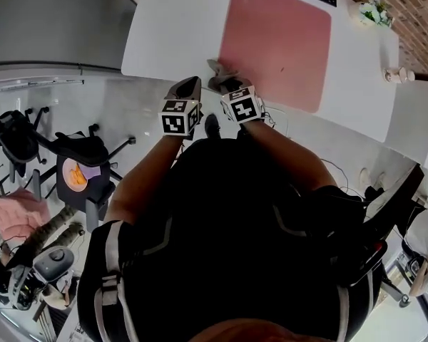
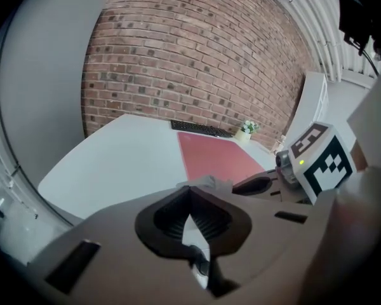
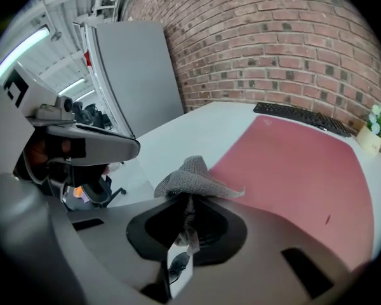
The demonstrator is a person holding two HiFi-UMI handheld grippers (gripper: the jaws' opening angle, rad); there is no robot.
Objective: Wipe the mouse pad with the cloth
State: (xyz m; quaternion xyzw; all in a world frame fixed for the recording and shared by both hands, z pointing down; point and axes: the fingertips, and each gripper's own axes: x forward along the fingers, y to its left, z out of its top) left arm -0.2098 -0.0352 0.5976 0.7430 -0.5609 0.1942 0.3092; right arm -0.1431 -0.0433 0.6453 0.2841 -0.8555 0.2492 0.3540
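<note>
A brick wall [image 2: 190,62] stands well ahead of both grippers, beyond the far edge of a white table [image 1: 171,27] that spreads out in front of them. On the table, ahead of the right gripper [image 3: 189,199] and a little to its right, lies the pink pad [image 1: 278,45], flat, with its near left corner just beside that gripper's tips. A small dark speck shows on the pad's near half. A black keyboard [image 3: 301,116] lies past the pad's far edge, well away from both grippers and close to the wall.

The left gripper [image 2: 190,189] hangs just to the left of the right one, near the table's front edge and off the pad. Its jaws are together at the tips, with nothing between them. The two grippers are close side by side but apart, each with its marker cube facing up.

The right gripper's jaws are clamped on the grey cloth [image 3: 190,176]. One fold runs down between the pads, and the rest bunches up over the tips in a rumpled peak, leaning toward the pad's near corner. From the head view the cloth sits at that corner, though whether it touches the pad cannot be told.

A little potted plant [image 1: 374,11] stands far off to the right gripper's right, beyond the pad's far corner
</note>
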